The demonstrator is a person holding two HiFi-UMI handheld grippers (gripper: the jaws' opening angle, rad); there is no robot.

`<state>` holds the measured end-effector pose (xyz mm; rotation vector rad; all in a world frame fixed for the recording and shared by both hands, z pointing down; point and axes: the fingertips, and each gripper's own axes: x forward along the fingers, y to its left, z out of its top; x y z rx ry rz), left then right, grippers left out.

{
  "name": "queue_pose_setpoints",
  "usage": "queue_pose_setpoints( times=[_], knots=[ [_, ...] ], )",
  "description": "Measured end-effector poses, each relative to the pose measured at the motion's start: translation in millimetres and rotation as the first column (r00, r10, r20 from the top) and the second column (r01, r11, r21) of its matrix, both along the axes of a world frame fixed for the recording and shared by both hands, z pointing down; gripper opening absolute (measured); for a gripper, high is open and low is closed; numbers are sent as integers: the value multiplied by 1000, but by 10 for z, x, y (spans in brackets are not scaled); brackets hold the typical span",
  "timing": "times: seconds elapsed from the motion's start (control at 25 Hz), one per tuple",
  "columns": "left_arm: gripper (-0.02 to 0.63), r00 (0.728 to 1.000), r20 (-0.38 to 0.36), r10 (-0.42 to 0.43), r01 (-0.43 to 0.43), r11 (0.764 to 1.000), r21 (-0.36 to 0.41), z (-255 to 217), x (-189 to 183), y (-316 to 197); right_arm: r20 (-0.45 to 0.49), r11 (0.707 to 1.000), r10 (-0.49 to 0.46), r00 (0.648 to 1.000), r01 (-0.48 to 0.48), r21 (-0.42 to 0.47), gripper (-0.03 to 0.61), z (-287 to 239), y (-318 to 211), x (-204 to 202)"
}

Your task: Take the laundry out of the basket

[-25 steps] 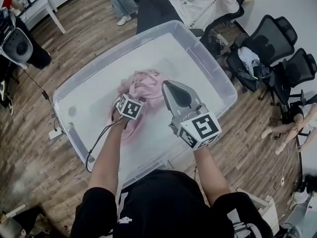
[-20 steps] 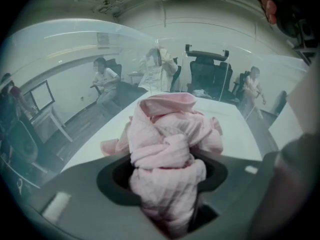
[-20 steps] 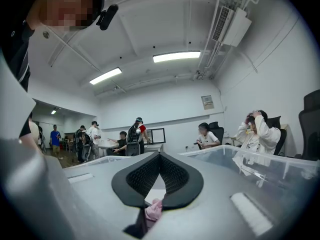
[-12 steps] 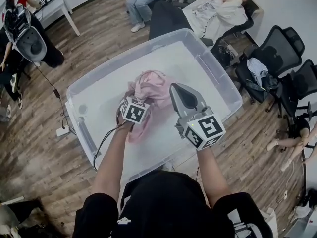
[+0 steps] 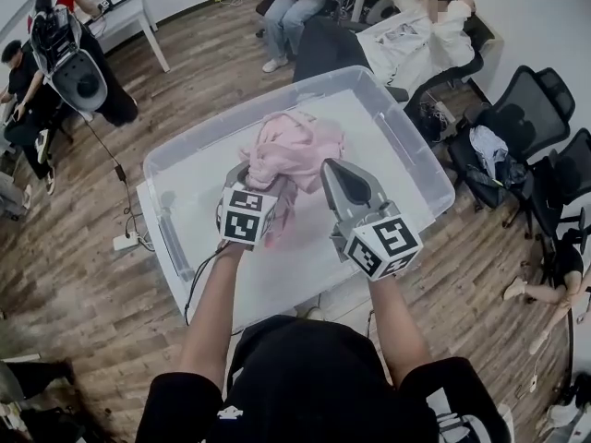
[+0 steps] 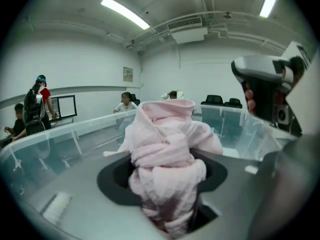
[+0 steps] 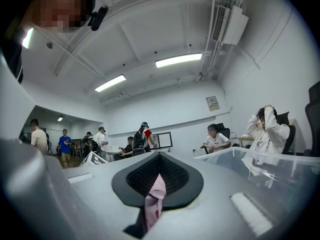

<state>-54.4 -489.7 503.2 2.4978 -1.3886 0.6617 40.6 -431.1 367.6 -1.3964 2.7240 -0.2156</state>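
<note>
A pink garment (image 5: 291, 150) hangs bunched above the clear plastic bin (image 5: 411, 169), lifted off its white bottom. My left gripper (image 5: 254, 192) is shut on the bunch from the near side. In the left gripper view the twisted cloth (image 6: 167, 144) fills the gap between the jaws of the left gripper (image 6: 165, 184). My right gripper (image 5: 340, 175) sits just right of the garment, touching its edge. Seen from the right gripper view, the right gripper (image 7: 156, 189) has its jaws closed on a thin fold of pink cloth (image 7: 157, 199).
The bin stands on a wood floor. Black office chairs (image 5: 536, 100) with clothes on them are at the right. People sit at the back (image 5: 300, 3) and stand at the far left (image 5: 55, 35). A cable and power strip (image 5: 125, 241) lie left of the bin.
The pink garment has risen from the bin's bottom, carried up and slightly away by the left gripper. The right gripper has stayed beside it.
</note>
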Motion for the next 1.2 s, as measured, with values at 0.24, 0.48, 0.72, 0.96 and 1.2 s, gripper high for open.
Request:
queue_pose_setpoints(
  times=[0.24,0.48,0.72,0.96,1.2],
  knots=[
    [267,998,-60,-17,24,991,130,-632,-38,224,9,1000,-24,1000,24,14,-1,-115,130,-33],
    [265,994,-105,-18,42,973,228,-1135,-45,515,5,998,-57,998,57,40,0,-253,281,-92],
    [267,988,-146,-42,85,951,298,-1445,-154,818,14,993,-95,995,93,74,0,-383,482,-215],
    [267,981,-187,-57,120,929,351,-1643,-189,1086,7,989,-124,992,123,86,0,-456,661,-266],
    [268,980,-187,-62,133,908,398,-1791,-154,1407,17,982,-164,986,161,98,0,-478,897,-276]
  ],
)
